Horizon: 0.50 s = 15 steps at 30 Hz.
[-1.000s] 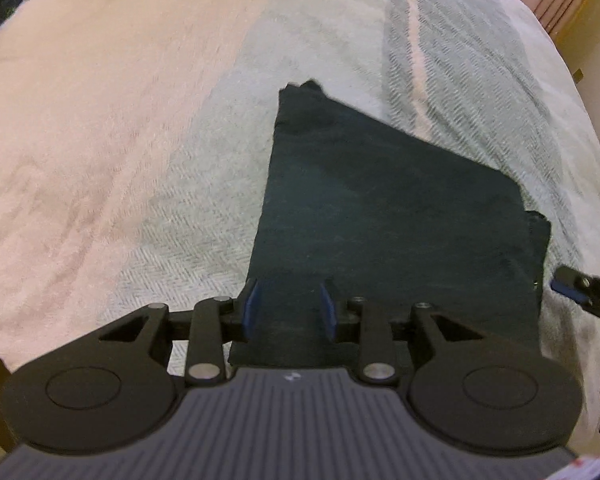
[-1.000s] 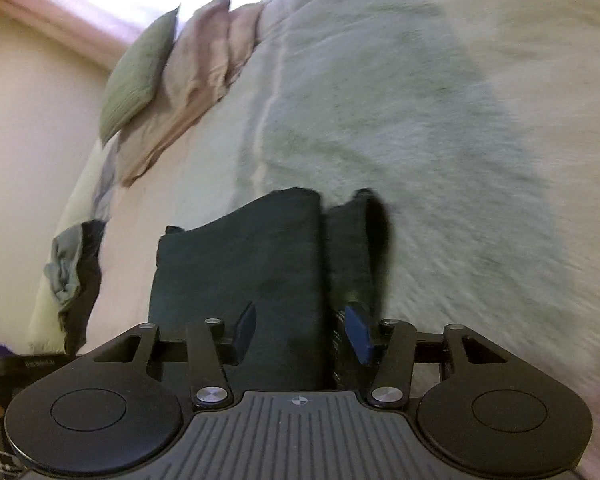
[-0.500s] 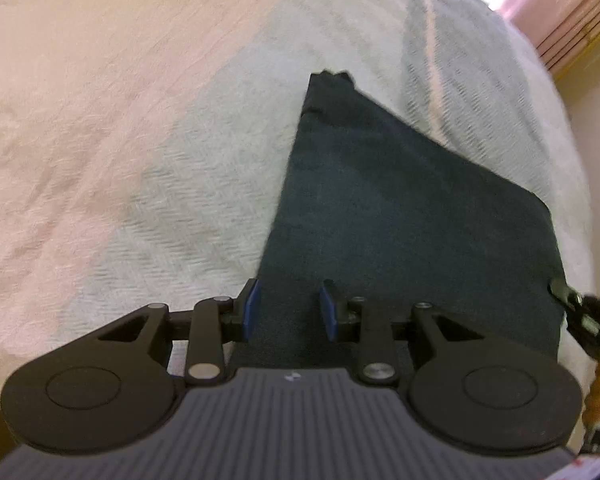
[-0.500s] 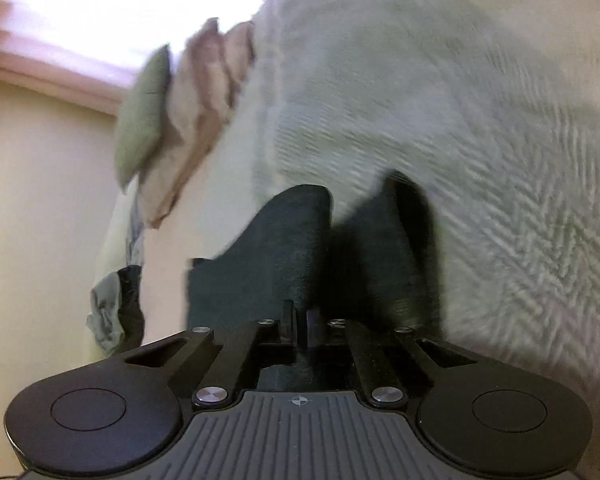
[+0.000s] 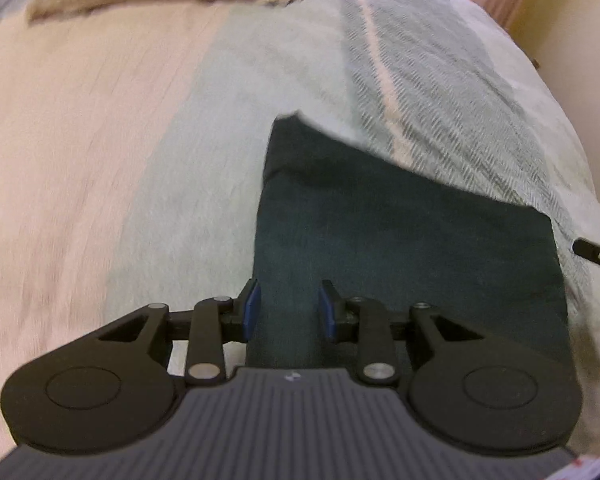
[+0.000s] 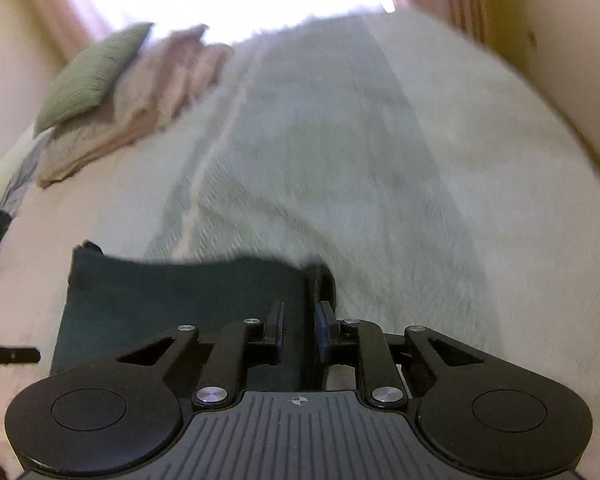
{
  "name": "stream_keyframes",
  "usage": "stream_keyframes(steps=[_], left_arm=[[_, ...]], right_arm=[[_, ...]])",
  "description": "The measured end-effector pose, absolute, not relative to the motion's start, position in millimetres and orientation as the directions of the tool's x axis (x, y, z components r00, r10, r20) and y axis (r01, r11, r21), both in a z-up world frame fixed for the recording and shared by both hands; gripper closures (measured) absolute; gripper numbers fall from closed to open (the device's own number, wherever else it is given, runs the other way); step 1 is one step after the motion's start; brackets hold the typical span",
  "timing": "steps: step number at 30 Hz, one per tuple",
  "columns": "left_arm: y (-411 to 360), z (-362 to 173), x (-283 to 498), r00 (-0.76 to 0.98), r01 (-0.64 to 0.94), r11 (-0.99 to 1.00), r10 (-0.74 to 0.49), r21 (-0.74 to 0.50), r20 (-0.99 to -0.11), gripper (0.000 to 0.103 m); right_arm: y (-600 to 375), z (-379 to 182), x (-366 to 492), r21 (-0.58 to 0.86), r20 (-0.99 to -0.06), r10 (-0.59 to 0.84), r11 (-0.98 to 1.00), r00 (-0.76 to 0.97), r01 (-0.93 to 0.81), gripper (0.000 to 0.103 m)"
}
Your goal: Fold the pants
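Right tool (image 6: 299, 334) jaws reopened a little since half a second ago, pants (image 6: 180, 304) edge between them, grip unclear; left tool (image 5: 288, 312) unchanged, apart over pants on bed (image 5: 140, 160)

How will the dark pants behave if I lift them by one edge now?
Probably floppy: the pants lie flat on the blanket in soft folded layers. Lifted by one edge, the fold would likely sag open. The woven blanket looks grippy, so dragging may bunch them.
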State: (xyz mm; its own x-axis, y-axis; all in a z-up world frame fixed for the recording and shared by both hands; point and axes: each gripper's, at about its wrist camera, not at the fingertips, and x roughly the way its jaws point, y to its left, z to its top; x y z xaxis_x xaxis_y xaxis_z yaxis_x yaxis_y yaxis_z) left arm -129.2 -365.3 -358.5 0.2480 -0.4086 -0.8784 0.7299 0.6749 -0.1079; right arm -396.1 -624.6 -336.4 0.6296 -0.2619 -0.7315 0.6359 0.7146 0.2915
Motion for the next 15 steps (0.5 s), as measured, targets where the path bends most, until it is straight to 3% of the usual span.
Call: stream_keyframes(steps=[6, 8, 10, 15], left_arm=[[-434, -376, -113, 0.336, 0.829, 0.559, -0.524, -0.018, -0.782, 0.077], [-462, -402, -95, 0.352, 0.824, 0.566, -0.477, 0.025, -0.805, 0.077], [-472, -420, -83, 0.361, 0.804, 0.594, -0.443, 0.033, -0.821, 0.084], [-444, -386, -94, 0.367, 0.774, 0.633, -0.431, 0.014, -0.824, 0.085]], right_arm=[[-622, -368, -360, 0.175, -0.699, -0.260, 0.841, 0.666, 0.512, 0.090], [-635, -389, -356, 0.112, -0.702, -0.321, 0.832, 0.636, 0.544, 0.088], [-657, -405, -352, 0.163, -0.720, -0.282, 0.819, 0.634, 0.550, 0.087], [-650, -364, -371, 0.149, -0.711, -0.304, 0.816, 0.634, 0.558, 0.087]])
